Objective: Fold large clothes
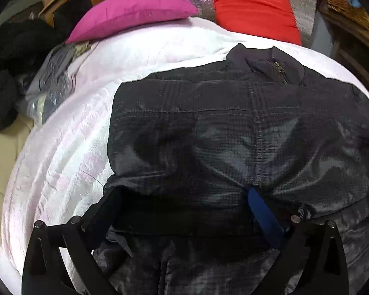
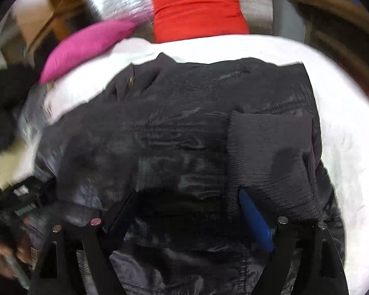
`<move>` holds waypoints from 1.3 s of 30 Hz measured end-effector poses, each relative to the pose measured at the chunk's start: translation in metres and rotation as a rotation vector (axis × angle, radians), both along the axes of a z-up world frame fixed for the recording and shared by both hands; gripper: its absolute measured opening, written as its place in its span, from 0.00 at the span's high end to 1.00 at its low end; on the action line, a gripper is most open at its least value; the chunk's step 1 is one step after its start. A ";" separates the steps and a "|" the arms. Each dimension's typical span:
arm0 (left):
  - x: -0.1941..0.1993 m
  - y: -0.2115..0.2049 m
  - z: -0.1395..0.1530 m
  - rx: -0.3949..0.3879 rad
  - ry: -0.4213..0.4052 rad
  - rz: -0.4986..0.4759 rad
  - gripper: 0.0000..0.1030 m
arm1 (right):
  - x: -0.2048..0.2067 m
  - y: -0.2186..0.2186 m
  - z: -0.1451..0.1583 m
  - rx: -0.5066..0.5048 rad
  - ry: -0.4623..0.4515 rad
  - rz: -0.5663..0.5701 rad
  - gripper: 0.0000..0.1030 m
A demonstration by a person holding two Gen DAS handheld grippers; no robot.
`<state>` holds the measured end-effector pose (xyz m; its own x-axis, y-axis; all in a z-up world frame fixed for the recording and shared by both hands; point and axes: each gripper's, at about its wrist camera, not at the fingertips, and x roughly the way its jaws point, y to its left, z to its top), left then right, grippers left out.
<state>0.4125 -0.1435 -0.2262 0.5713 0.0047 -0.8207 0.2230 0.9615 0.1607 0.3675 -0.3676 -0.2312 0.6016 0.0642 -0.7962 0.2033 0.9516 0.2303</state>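
Jacket: dark jacket lies flat on the white bed, collar toward the red pillow, hem nearest the cameras.
Left gripper: jaws wide, over the hem, gripping nothing.
Right gripper: jaws wide, empty, beside the ribbed cuff.

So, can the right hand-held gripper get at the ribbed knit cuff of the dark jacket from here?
Probably yes: the ribbed knit cuff lies on top of the dark jacket, uncovered, just ahead of the open right hand-held gripper.
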 end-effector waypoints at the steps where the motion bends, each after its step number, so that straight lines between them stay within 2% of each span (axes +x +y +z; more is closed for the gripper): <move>1: -0.001 -0.002 0.001 0.008 -0.002 -0.010 0.01 | 0.000 0.004 0.001 -0.029 0.001 -0.001 0.17; 3: -0.002 -0.002 0.006 -0.002 -0.007 -0.024 0.01 | -0.004 0.007 0.010 -0.050 -0.010 -0.016 0.18; 4: -0.003 0.000 0.010 -0.005 -0.027 -0.027 0.01 | -0.009 0.006 0.015 -0.053 -0.026 -0.025 0.24; 5: -0.003 0.001 0.014 -0.002 -0.054 -0.031 0.01 | -0.014 0.004 0.024 -0.061 -0.058 -0.041 0.38; 6: -0.005 0.001 0.017 -0.002 -0.073 -0.036 0.01 | -0.019 0.001 0.033 -0.076 -0.093 -0.052 0.45; 8: -0.010 0.001 0.026 -0.011 -0.116 -0.048 0.01 | -0.027 -0.009 0.047 -0.114 -0.137 -0.107 0.47; 10: -0.012 0.004 0.032 -0.029 -0.140 -0.038 0.01 | -0.026 -0.022 0.046 -0.084 -0.137 -0.124 0.47; 12: -0.010 0.006 0.031 -0.034 -0.136 -0.023 0.01 | -0.023 -0.035 0.031 -0.038 -0.088 -0.135 0.48; 15: 0.003 0.006 0.011 -0.019 -0.033 -0.019 0.01 | -0.012 -0.044 0.005 -0.003 0.001 -0.126 0.47; 17: 0.007 0.006 0.001 -0.043 0.015 -0.010 0.01 | -0.011 -0.039 0.009 -0.042 -0.010 -0.110 0.47; 19: 0.004 0.005 0.007 -0.046 -0.004 -0.013 0.01 | -0.017 -0.040 0.016 -0.023 -0.043 -0.121 0.47; 20: 0.001 0.004 0.013 -0.061 -0.025 -0.025 0.01 | -0.022 -0.040 0.022 0.004 -0.080 -0.120 0.47; 23: -0.012 0.000 0.030 -0.122 -0.083 -0.069 0.01 | -0.025 -0.030 0.034 -0.008 -0.133 -0.093 0.47; 25: -0.018 -0.007 0.031 -0.143 -0.065 -0.117 0.01 | -0.021 -0.014 0.038 -0.006 -0.152 -0.039 0.47; 28: -0.017 -0.022 0.013 -0.105 -0.002 -0.156 0.01 | -0.008 0.009 0.024 -0.010 -0.092 0.040 0.47; 30: -0.012 -0.029 -0.002 -0.059 0.045 -0.162 0.01 | -0.002 0.018 0.009 -0.047 -0.005 0.083 0.47; 31: -0.011 -0.030 -0.005 -0.055 0.050 -0.162 0.01 | 0.000 0.020 0.007 -0.067 0.003 0.094 0.47; 33: -0.010 -0.028 0.001 -0.069 0.041 -0.160 0.01 | -0.002 0.021 0.013 -0.080 -0.007 0.097 0.47; 35: -0.012 -0.022 0.012 -0.107 0.012 -0.157 0.01 | -0.012 0.013 0.026 -0.049 -0.046 0.078 0.47; 39: -0.014 0.000 0.032 -0.138 -0.060 -0.135 0.01 | -0.027 -0.017 0.047 -0.042 -0.112 -0.033 0.46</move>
<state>0.3986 -0.1435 -0.1940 0.6067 -0.1855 -0.7730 0.3452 0.9374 0.0460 0.3405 -0.3845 -0.1842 0.6879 0.0103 -0.7258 0.2104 0.9541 0.2130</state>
